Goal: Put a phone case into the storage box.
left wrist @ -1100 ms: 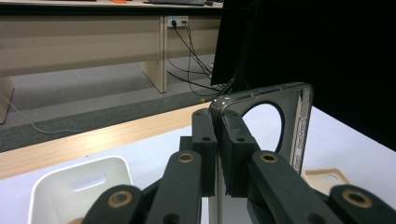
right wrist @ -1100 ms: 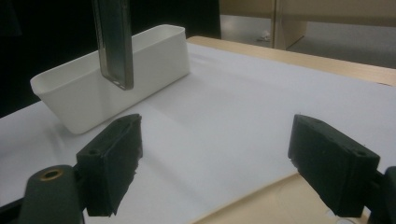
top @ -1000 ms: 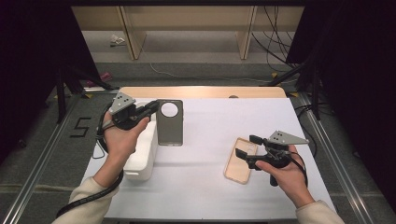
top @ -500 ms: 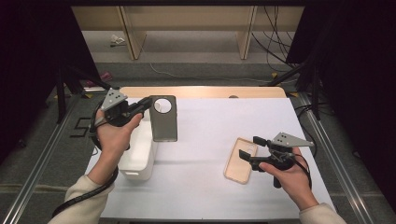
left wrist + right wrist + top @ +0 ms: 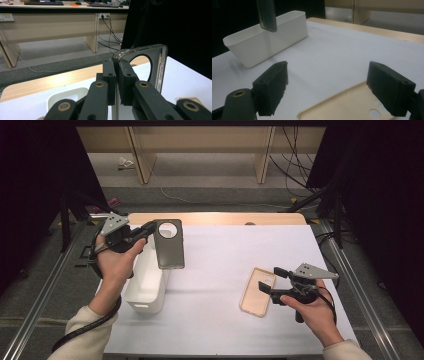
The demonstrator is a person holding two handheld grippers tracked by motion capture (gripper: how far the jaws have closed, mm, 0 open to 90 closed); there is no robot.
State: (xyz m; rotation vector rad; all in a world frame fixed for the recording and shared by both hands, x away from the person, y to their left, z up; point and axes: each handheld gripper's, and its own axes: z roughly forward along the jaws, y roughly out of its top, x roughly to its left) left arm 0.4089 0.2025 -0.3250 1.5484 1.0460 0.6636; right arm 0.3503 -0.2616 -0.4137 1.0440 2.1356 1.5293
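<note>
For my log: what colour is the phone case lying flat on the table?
Beige phone case, clearest in the high view.

Both your grippers are matte black: the left gripper [image 5: 149, 229] and right gripper [image 5: 269, 279] each carry a grey three-cornered plate on top, sitting around 10 o'clock and 4 o'clock in the high view. Chunky black jaw pads, brass-coloured pivot pins on the linkage arms, small screw holes in the pads. Black cable trails along your left forearm. Cream sleeves on both arms
</note>
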